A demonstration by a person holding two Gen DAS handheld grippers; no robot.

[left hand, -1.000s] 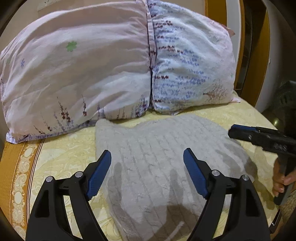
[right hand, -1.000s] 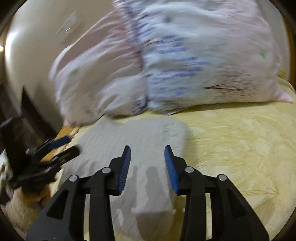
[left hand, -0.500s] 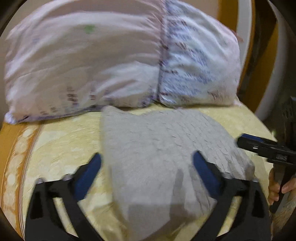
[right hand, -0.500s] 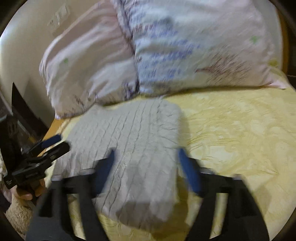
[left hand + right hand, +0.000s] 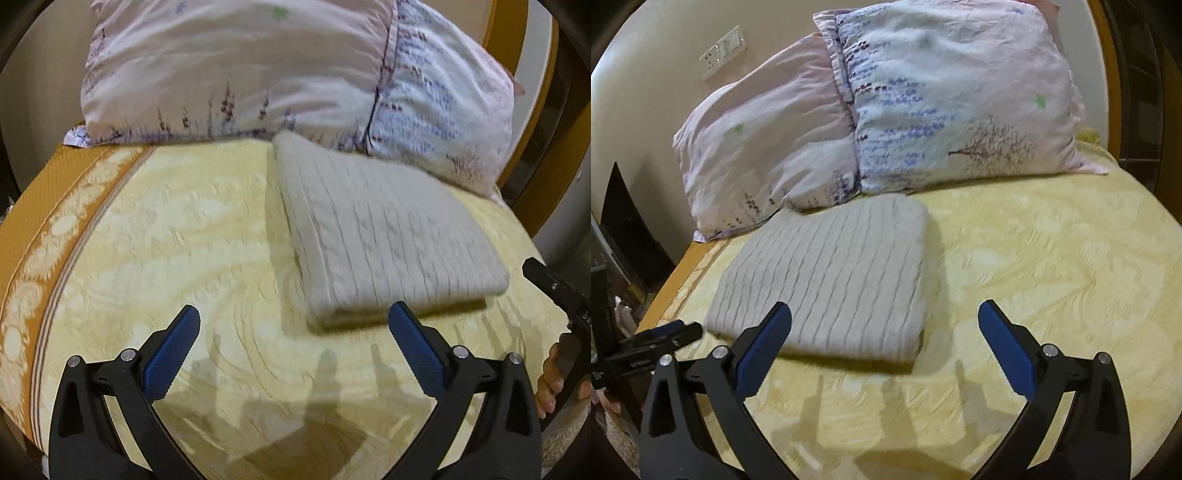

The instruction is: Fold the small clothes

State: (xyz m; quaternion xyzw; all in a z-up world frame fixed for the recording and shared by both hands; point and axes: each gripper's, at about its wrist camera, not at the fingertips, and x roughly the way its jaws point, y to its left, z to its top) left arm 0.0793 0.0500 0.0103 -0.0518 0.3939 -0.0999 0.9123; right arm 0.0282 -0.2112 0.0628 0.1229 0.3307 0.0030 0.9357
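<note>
A folded grey cable-knit sweater [image 5: 384, 236] lies flat on the yellow bedspread [image 5: 177, 258], its far edge against the pillows. It also shows in the right wrist view [image 5: 831, 273]. My left gripper [image 5: 293, 332] is open and empty, held back from the sweater's near edge. My right gripper [image 5: 884, 332] is open and empty, near the sweater's near right corner. The right gripper shows at the right edge of the left wrist view [image 5: 557, 295]. The left gripper shows at the left edge of the right wrist view [image 5: 653, 343], and looks narrower there.
Two floral pillows [image 5: 768, 147] [image 5: 960, 103] lean against the wall at the head of the bed. An orange patterned border [image 5: 44, 236] runs along the bed's left edge. A wall socket plate [image 5: 722, 51] is above the pillows. The bedspread [image 5: 1052, 258] stretches right of the sweater.
Both grippers have pulled back off the sweater toward the bed's foot. The right gripper's jaws have opened wider. The sweater lies folded and has not moved.
</note>
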